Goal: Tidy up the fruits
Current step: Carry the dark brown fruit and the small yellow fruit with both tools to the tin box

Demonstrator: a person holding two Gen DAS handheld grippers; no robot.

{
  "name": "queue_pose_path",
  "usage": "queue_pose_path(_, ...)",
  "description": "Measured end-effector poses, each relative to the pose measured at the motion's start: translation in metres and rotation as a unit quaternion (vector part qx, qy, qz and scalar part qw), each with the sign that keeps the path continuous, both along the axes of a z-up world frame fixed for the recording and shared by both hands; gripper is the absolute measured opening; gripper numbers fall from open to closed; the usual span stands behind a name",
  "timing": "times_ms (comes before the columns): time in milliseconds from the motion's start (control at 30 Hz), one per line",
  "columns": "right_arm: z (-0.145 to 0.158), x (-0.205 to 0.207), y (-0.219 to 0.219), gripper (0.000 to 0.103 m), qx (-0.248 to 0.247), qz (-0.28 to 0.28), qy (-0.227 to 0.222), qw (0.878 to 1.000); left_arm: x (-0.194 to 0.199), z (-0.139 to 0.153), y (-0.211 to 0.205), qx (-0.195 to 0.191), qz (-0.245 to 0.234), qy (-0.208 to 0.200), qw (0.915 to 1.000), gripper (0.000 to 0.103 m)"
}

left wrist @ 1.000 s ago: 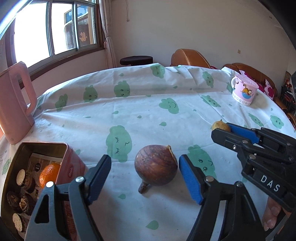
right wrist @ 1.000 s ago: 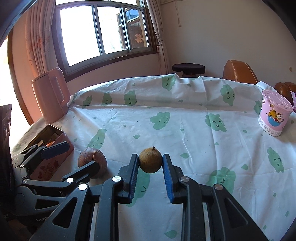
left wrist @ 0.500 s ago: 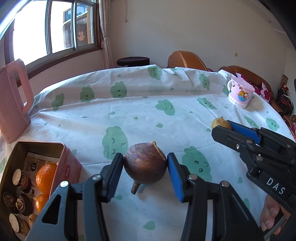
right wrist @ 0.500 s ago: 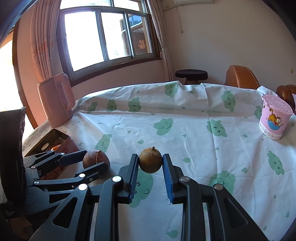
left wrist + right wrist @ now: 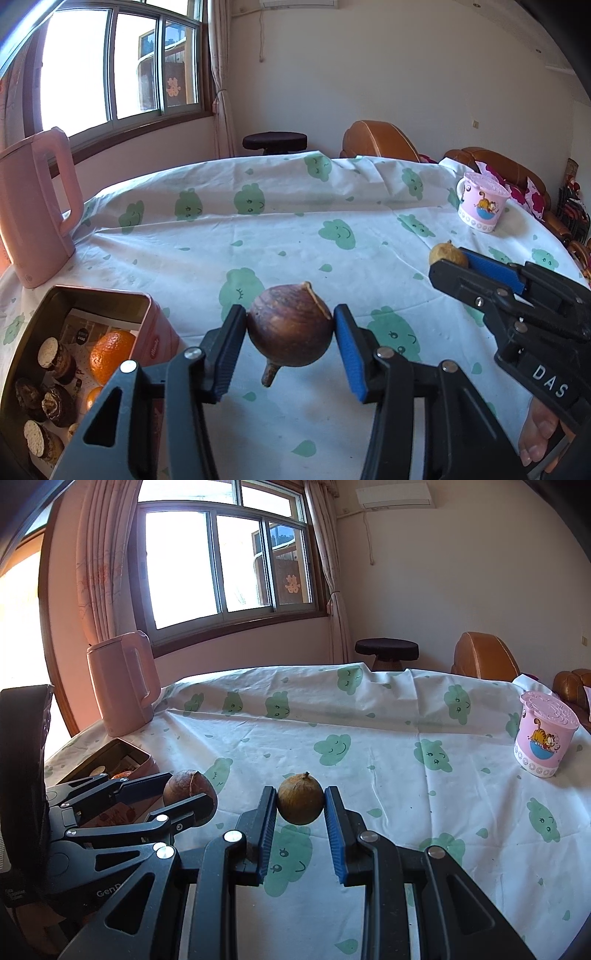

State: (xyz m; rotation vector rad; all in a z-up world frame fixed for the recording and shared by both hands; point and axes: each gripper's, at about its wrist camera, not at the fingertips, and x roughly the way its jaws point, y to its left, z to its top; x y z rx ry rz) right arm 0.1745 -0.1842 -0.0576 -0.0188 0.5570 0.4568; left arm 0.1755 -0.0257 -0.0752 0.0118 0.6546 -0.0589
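**A:** Sunlight is pouring through the window (image 5: 229,561) onto a worktop (image 5: 295,236) draped in a white cloth with green cloud faces. Far left, a pink kettle (image 5: 35,206) is standing upright, and just in front of it a pink tin (image 5: 147,321) is sitting open, with an orange (image 5: 110,350) and some dark round pieces lying inside.

**B:** Moving right, the left gripper (image 5: 290,334) is clamping its fingers (image 5: 347,350) on a dark brown fruit (image 5: 290,328), one pad pressing each side, stem pointing down, right beside the tin.

**A:** And further right, the right gripper (image 5: 300,805) is pinching a smaller tan fruit (image 5: 300,799), its fingers (image 5: 334,827) clenched snugly against both flanks.

**B:** Whether either fruit is clearing the cloth, I cannot tell.

**A:** Out at the far right, a pink cartoon cup (image 5: 543,738) is standing well apart from both fruits, near the worktop's edge, with brown chairs (image 5: 376,142) showing behind.
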Motion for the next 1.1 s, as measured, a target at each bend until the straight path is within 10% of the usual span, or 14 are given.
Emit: queue_pose_path(1100, 0.011, -0.021, -0.007, 0.028, 0.011, -0.014, -0.060, 0.998, -0.021, 0.013, 0.001, 0.008, 0.018, -0.067, 0.9976, 0.051)
